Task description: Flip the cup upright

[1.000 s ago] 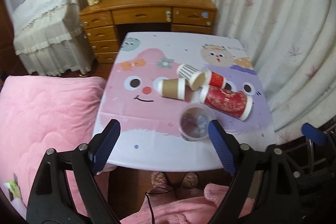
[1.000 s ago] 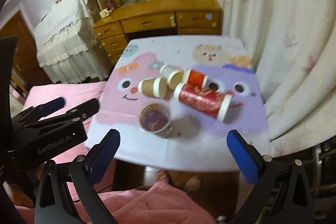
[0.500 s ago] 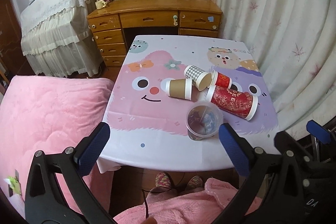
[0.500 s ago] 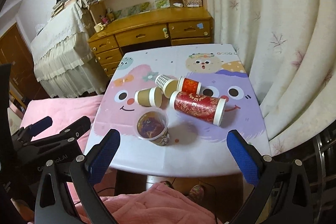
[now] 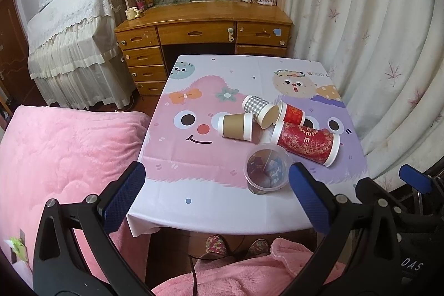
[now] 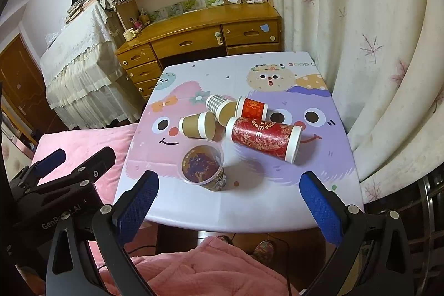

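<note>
Four paper cups [image 5: 304, 142] lie toppled mid-table — a clear patterned plastic cup [image 5: 267, 168] stands upright near the front edge (tablecloth [image 5: 211, 193] bare there); both the left gripper [image 5: 215, 196] and right gripper [image 6: 229, 203] are held wide apart.

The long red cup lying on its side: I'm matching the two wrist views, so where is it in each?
Left wrist: long red cup, right of centre, behind the upright clear cup.
Right wrist: long red cup, centre, right of the clear cup.
Shared landmark: brown cup.
</note>
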Tool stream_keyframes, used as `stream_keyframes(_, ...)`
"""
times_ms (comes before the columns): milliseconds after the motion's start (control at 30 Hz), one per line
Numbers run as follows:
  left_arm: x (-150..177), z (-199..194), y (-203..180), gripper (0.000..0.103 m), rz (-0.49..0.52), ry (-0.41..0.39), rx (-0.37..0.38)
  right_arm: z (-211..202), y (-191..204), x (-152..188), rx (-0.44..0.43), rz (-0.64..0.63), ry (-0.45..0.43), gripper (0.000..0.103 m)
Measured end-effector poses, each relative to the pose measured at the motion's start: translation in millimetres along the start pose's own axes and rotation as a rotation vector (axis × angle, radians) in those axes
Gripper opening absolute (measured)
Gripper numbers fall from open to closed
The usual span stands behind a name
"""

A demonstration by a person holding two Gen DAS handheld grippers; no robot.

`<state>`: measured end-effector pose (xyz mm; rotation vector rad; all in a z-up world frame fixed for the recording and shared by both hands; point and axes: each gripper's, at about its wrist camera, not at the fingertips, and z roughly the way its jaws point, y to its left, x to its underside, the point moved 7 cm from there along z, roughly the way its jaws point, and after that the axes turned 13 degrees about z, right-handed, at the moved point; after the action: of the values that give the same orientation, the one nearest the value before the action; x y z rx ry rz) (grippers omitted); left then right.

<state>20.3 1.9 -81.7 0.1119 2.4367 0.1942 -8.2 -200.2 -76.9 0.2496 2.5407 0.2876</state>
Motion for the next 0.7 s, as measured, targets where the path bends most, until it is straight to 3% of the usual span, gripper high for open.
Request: stream_keyframes(700, -5.8, 5.3, 0.2, 0.102, -0.004, 0.004, 0.011, 15.1, -2.1, 0.3, 0.026, 0.017, 0.031, 0.103)
